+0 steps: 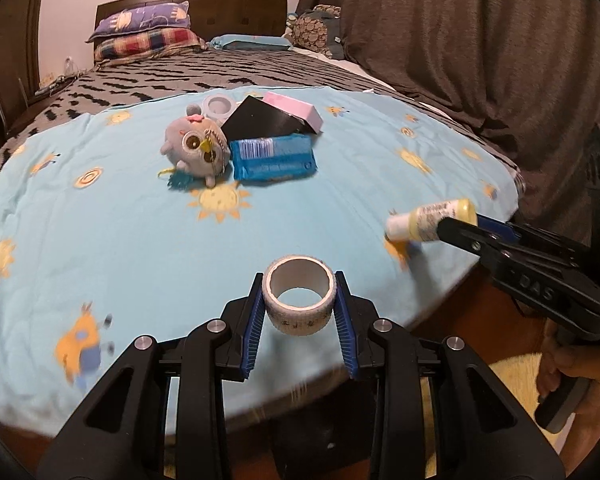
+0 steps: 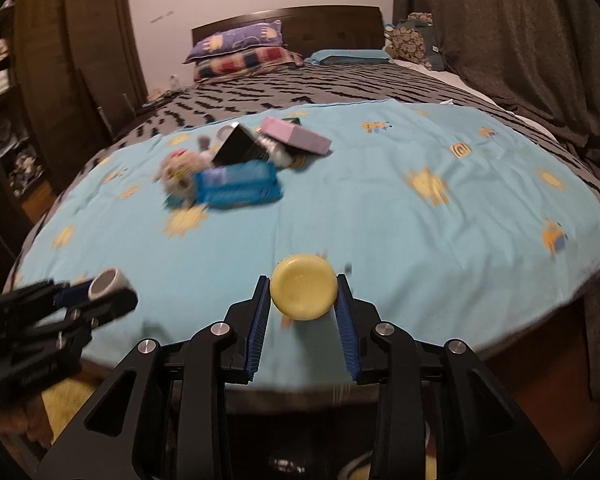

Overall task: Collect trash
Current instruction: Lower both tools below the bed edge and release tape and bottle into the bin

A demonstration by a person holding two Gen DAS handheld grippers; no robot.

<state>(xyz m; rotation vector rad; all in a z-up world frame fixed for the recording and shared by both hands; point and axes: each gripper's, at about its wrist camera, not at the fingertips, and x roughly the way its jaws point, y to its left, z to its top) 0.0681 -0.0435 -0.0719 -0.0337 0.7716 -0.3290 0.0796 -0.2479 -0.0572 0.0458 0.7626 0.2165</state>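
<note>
My left gripper [image 1: 299,300] is shut on a white tape roll [image 1: 299,305] and holds it over the near edge of the light blue sheet [image 1: 140,232]. The roll also shows in the right wrist view [image 2: 109,283]. My right gripper [image 2: 303,292] is shut on a small yellow bottle [image 2: 303,286], seen bottom-on. In the left wrist view the bottle [image 1: 428,220] points left at the sheet's right edge. A pile lies mid-sheet: a grey owl plush [image 1: 198,150], a blue wipes pack [image 1: 274,158], a black card [image 1: 262,120], a pink box [image 1: 296,110] and a grey tape ring [image 1: 219,106].
The sheet lies on a bed with a zigzag blanket [image 1: 160,76] and pillows [image 1: 144,32] at the headboard. A dark curtain [image 1: 480,40] hangs on the right. A wooden wardrobe [image 2: 72,60] stands on the left. Floor shows below the bed's near edge.
</note>
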